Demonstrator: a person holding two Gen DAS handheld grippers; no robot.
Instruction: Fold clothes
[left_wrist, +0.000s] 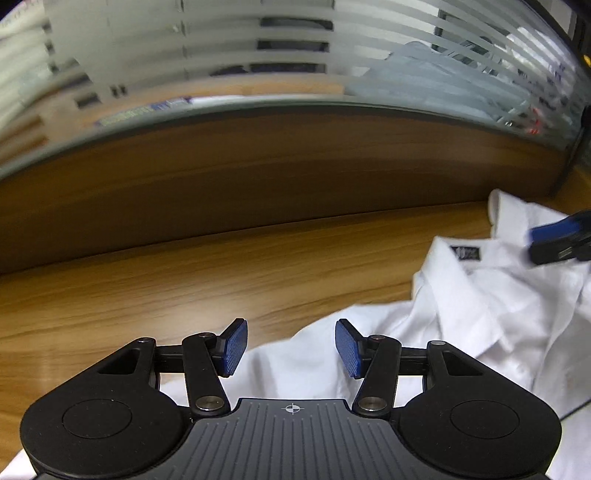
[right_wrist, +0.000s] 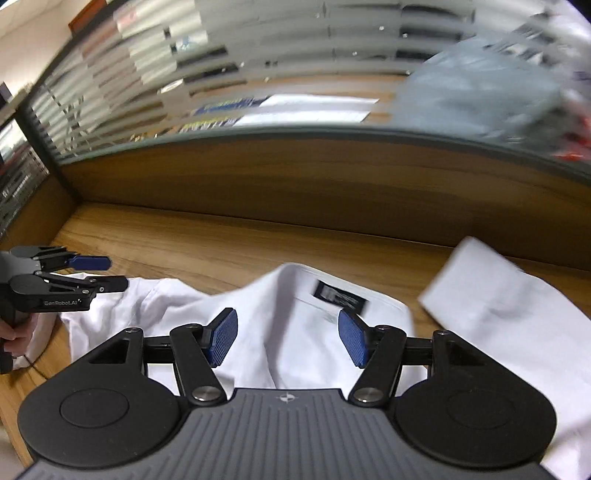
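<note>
A white dress shirt lies crumpled on the wooden desk, collar up, with a dark label inside the neck. One sleeve cuff sticks up at the right. My right gripper hovers open just above the collar, nothing between its blue pads. In the left wrist view my left gripper is open over the shirt's left edge, its pads empty. The right gripper shows blurred at the far right near the collar. From the right wrist, the left gripper is at the left, jaws apart.
A wooden partition topped with striped frosted glass closes the desk's far side. A side panel meets it at the left corner. Bare desk lies left of the shirt. A hand grips the left tool's handle.
</note>
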